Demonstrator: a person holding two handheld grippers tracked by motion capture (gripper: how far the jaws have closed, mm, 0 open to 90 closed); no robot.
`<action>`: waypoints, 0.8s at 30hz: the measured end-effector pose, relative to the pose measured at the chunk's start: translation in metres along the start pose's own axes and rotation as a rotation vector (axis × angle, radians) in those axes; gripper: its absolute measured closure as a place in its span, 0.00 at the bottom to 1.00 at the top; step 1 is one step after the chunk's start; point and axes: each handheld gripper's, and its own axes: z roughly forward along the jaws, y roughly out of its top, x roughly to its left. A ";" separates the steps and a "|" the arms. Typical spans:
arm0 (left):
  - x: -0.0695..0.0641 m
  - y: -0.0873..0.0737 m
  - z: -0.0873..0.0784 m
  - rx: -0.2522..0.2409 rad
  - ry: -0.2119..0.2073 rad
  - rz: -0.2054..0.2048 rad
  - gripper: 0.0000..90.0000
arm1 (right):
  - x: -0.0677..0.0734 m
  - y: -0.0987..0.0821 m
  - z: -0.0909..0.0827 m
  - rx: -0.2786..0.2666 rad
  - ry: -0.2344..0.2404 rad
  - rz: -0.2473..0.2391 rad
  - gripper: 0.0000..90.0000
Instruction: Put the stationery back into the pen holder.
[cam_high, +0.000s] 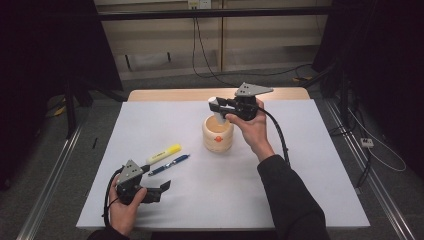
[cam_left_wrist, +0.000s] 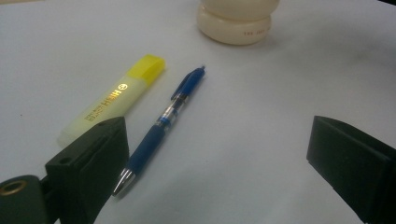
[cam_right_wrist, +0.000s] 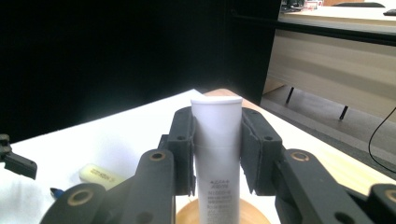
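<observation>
My right gripper (cam_high: 218, 106) is shut on a white tube (cam_high: 215, 103), held upright with its lower end over the mouth of a round wooden cup (cam_high: 217, 134) near the table's middle. In the right gripper view the black pads (cam_right_wrist: 184, 140) press both sides of the tube (cam_right_wrist: 218, 154), and the cup's rim (cam_right_wrist: 261, 217) shows just below it. Near the front left, my left gripper (cam_high: 161, 190) rests open on the table with nothing between its jaws. Just beyond the left gripper (cam_left_wrist: 219, 154) lie a yellow highlighter (cam_left_wrist: 114, 98) and a blue pen (cam_left_wrist: 163, 126).
A white mat (cam_high: 300, 175) covers the wooden table. The highlighter (cam_high: 163, 154) and pen (cam_high: 169, 164) lie side by side left of the cup. Cables run over the floor behind the table, and dark stands flank both sides.
</observation>
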 end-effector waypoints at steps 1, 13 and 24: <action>0.000 0.000 0.000 0.000 0.002 0.001 0.06 | 0.000 -0.001 0.000 0.006 -0.002 0.003 0.76; -0.001 0.000 -0.001 -0.001 0.001 0.002 0.06 | 0.000 -0.019 0.004 0.003 -0.022 0.032 0.75; -0.001 0.000 0.001 0.008 -0.007 0.004 0.06 | -0.002 -0.039 0.002 0.017 -0.027 0.055 0.75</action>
